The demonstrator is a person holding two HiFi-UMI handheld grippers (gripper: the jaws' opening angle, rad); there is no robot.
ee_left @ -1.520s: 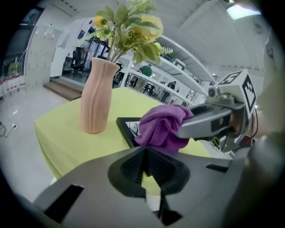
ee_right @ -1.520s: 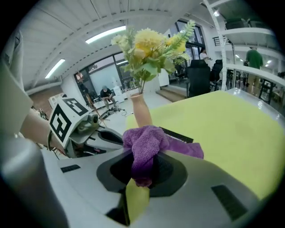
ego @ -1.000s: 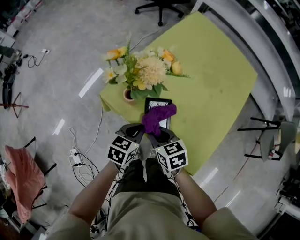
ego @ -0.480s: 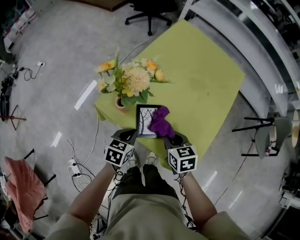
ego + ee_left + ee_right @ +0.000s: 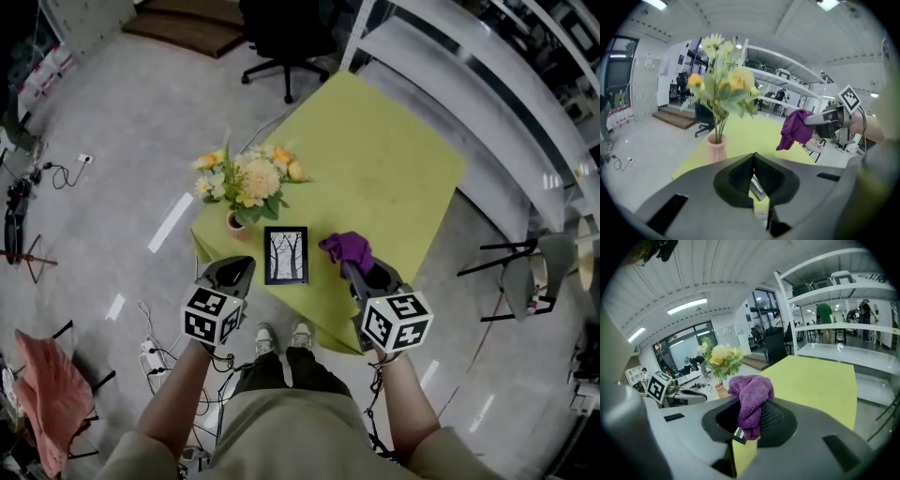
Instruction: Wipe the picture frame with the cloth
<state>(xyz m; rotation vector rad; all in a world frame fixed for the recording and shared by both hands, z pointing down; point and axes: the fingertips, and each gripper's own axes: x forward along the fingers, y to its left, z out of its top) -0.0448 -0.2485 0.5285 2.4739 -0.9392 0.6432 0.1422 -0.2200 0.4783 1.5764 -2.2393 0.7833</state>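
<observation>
A black picture frame (image 5: pixel 286 255) with a tree print lies flat near the front edge of the yellow-green table (image 5: pixel 394 159). My right gripper (image 5: pixel 351 266) is shut on a purple cloth (image 5: pixel 347 247), held just right of the frame and off it. In the right gripper view the cloth (image 5: pixel 750 401) bunches out between the jaws of the right gripper (image 5: pixel 749 422). My left gripper (image 5: pixel 234 273) hovers left of the frame, shut with nothing in it. In the left gripper view the left gripper (image 5: pixel 753 177) has its jaws together, and the cloth (image 5: pixel 797 129) hangs at the right.
A pot of yellow and white flowers (image 5: pixel 246 183) stands just behind the frame's left corner. The table's front edge (image 5: pixel 309 323) is close to my feet. White shelving (image 5: pixel 487 84) runs along the right, a black office chair (image 5: pixel 281 37) stands beyond the table, and cables (image 5: pixel 155 323) lie on the floor at left.
The cloth was on the frame with both grippers close together. It has come off to the right, the frame lies uncovered, and the left gripper has drawn away leftward.
</observation>
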